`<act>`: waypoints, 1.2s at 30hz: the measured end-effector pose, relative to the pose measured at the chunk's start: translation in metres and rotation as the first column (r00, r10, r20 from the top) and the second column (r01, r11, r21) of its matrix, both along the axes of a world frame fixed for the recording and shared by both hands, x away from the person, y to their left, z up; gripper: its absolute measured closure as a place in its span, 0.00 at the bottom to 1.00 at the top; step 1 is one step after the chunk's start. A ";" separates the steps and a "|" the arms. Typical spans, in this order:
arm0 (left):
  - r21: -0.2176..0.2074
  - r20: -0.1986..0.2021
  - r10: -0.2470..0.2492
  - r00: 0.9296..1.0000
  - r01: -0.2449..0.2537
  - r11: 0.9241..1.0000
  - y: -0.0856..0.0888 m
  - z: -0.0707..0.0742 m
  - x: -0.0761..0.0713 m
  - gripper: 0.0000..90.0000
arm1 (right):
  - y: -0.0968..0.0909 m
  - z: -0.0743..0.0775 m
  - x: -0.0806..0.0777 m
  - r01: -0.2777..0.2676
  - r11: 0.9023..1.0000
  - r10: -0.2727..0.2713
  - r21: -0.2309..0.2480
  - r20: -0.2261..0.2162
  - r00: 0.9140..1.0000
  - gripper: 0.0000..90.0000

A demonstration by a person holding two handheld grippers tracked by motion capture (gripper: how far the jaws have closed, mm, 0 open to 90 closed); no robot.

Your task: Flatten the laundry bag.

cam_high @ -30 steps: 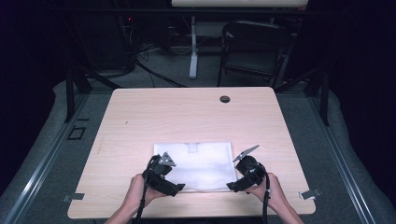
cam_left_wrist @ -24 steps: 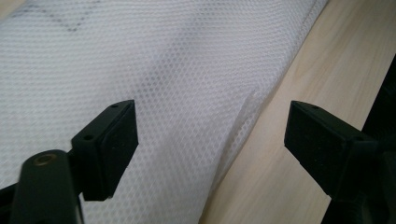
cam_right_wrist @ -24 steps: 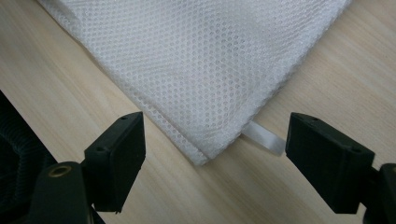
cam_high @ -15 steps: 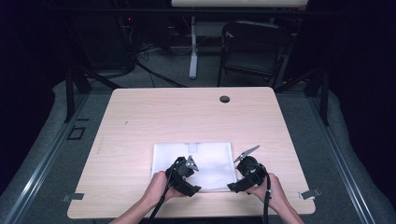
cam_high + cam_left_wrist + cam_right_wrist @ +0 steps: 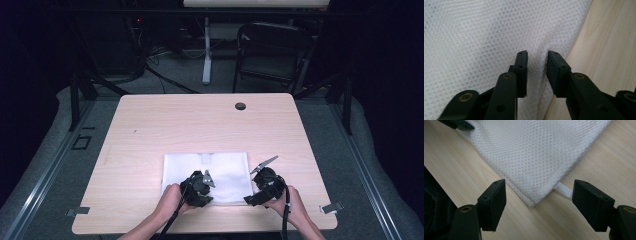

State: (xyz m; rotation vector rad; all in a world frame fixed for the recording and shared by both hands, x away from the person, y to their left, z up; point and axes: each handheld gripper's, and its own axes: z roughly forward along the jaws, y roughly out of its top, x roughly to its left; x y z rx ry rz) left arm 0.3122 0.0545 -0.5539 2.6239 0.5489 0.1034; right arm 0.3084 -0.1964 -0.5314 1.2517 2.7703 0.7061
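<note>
A white mesh cloth [image 5: 215, 167] lies flat on the wooden table [image 5: 175, 125], towards its near edge. My left gripper [image 5: 200, 189] sits on the cloth's near edge. In the left gripper view its jaws [image 5: 537, 53] have just been closing and now pinch a raised ridge of the mesh [image 5: 474, 37], with a narrow gap left between them. My right gripper [image 5: 249, 200] rests at the cloth's near right corner. In the right gripper view it [image 5: 539, 186] stands open, the corner of the cloth [image 5: 544, 150] lying between the wide jaws without touching them.
A small white tag [image 5: 564, 190] sticks out from under the cloth's corner. A dark round hole [image 5: 240, 106] is in the table's far side. Behind the table stand a folding chair [image 5: 272, 50] and cables on the floor.
My left gripper slid right along the cloth's near edge and dropped onto it, and its jaws drew together on the mesh. The right gripper kept still.
</note>
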 end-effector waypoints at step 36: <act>-0.164 0.039 0.160 0.986 -0.151 0.975 0.021 0.027 0.012 0.97 | 0.025 0.019 -0.022 -0.118 0.993 0.114 0.024 0.115 0.987 0.76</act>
